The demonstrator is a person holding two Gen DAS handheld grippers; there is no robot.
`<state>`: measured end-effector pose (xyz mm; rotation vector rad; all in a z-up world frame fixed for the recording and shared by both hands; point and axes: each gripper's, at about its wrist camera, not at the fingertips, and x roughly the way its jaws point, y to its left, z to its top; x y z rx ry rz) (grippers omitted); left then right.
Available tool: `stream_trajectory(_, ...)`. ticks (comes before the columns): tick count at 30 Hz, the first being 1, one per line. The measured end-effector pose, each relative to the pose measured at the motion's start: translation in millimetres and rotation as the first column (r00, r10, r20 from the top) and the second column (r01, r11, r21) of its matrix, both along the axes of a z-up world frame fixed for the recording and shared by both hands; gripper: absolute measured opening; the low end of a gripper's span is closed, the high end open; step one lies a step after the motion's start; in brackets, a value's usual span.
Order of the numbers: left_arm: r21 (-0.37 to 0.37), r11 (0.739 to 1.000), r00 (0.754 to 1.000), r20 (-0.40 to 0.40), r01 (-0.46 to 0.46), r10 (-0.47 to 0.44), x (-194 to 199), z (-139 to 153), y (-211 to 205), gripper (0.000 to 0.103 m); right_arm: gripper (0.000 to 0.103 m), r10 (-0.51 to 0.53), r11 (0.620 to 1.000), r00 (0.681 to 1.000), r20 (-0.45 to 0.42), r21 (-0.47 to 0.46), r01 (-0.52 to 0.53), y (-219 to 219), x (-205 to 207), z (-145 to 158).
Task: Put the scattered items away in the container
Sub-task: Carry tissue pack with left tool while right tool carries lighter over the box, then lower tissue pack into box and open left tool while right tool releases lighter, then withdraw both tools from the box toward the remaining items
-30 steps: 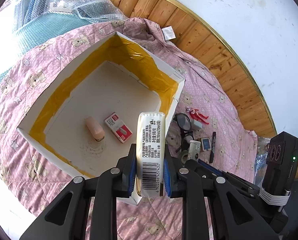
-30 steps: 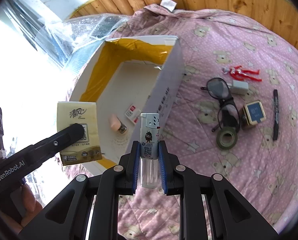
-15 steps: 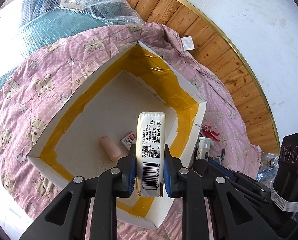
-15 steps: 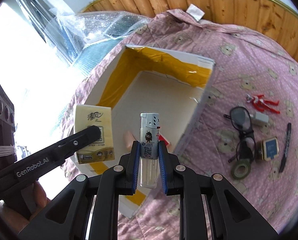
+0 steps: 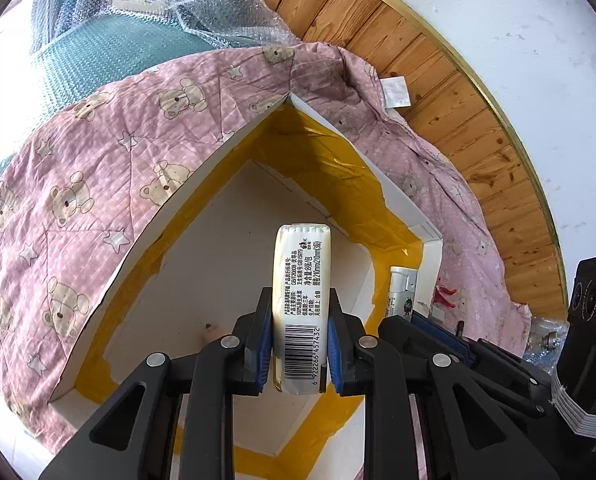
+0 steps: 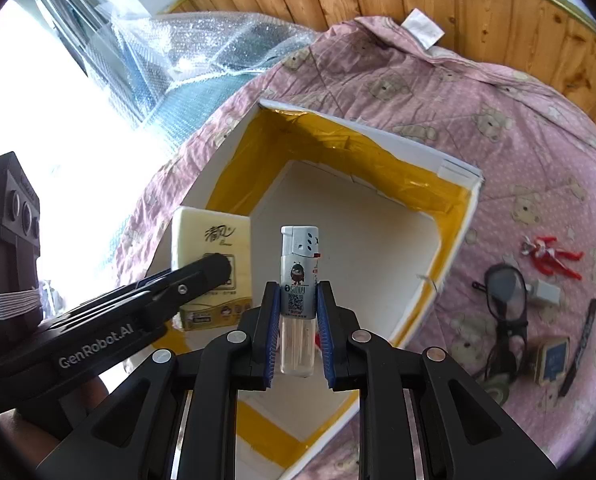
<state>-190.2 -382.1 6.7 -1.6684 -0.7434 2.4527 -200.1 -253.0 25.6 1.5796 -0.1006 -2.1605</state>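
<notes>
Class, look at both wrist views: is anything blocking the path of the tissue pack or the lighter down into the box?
Nothing visible does. The left tongs hold the tissue pack and the right tongs hold the lighter above the open box; the floor seen beneath each is bare.

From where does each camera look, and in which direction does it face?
Left wrist: sits on the left gripper, facing down into the box; its jaws clamp a tissue pack.
Right wrist: sits on the right gripper, facing the box from the other side; its jaws clamp a lighter.
Shared: box, tissue pack, lighter, pink quilt; each view shows the other gripper.
</notes>
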Motion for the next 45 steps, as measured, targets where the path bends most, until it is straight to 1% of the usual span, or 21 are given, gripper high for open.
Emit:
stream_trajectory(1,-0.013,1.0,1.0,0.013,-0.004,0.005,-6.0,-5.5,-0.6,0.028,0.022,-0.005,1.0,1.0,-0.002,0.007,0.005,-1.3,-5.0,-3.4)
stream_trajectory(2,-0.024,1.0,0.999,0.032,-0.021,0.021,-12.5,-12.2,-3.5,0.038,0.031,-0.014,1.0,1.0,-0.003,0.009,0.014,-1.0,-8.0,-5.8)
stream_trajectory(3,-0.023,0.999,0.999,0.029,-0.035,0.035,-15.1,-14.7,-7.0,0.046,0.035,-0.021,1.0,1.0,0.005,0.007,0.021,0.0,-10.4,-8.9)
stream_trajectory(6,-0.026,0.998,0.998,0.032,-0.061,0.062,-18.2,-19.0,-16.9,0.046,0.035,-0.03,1.0,0.999,0.027,0.003,0.03,4.4,-9.9,-15.4)
stream_trajectory(10,-0.018,0.997,0.996,0.048,-0.08,0.081,-13.5,-21.5,-27.4,0.046,0.035,-0.031,1.0,0.998,0.057,-0.001,0.031,12.0,1.3,-22.9)
stream_trajectory(13,-0.017,0.997,0.996,0.058,-0.07,0.071,-4.5,-21.5,-24.7,0.046,0.035,-0.037,0.999,0.997,0.071,-0.012,0.038,16.6,10.0,-25.5)
stream_trajectory(16,-0.024,0.999,0.996,0.071,-0.049,0.05,5.8,-18.7,-13.7,0.046,0.035,-0.038,0.999,0.996,0.077,-0.03,0.04,18.5,18.5,-24.3)
stream_trajectory(20,-0.021,0.999,0.997,0.069,-0.03,0.031,20.9,-9.8,0.7,0.046,0.035,-0.036,0.998,0.997,0.061,-0.051,0.039,20.4,27.4,-16.1)
stream_trajectory(23,-0.035,0.999,0.998,0.057,-0.028,0.03,31.5,0.6,5.3,0.046,0.035,-0.041,0.996,0.998,0.05,-0.071,0.044,23.5,33.3,-9.7)
stream_trajectory(29,-0.063,0.997,0.998,0.033,-0.044,0.046,51.0,18.9,4.1,0.046,0.035,-0.036,0.993,0.999,0.028,-0.109,0.039,26.6,45.6,2.2)
stream_trajectory(38,-0.093,0.994,0.999,0.01,-0.05,0.051,75.4,36.8,10.8,0.046,0.035,-0.019,0.989,1.0,0.004,-0.148,0.019,31.4,65.2,13.7)
stream_trajectory(45,-0.107,0.993,0.999,-0.008,-0.044,0.044,85.9,48.7,22.9,0.046,0.035,-0.022,0.985,1.0,-0.02,-0.173,0.018,45.0,77.2,25.6)
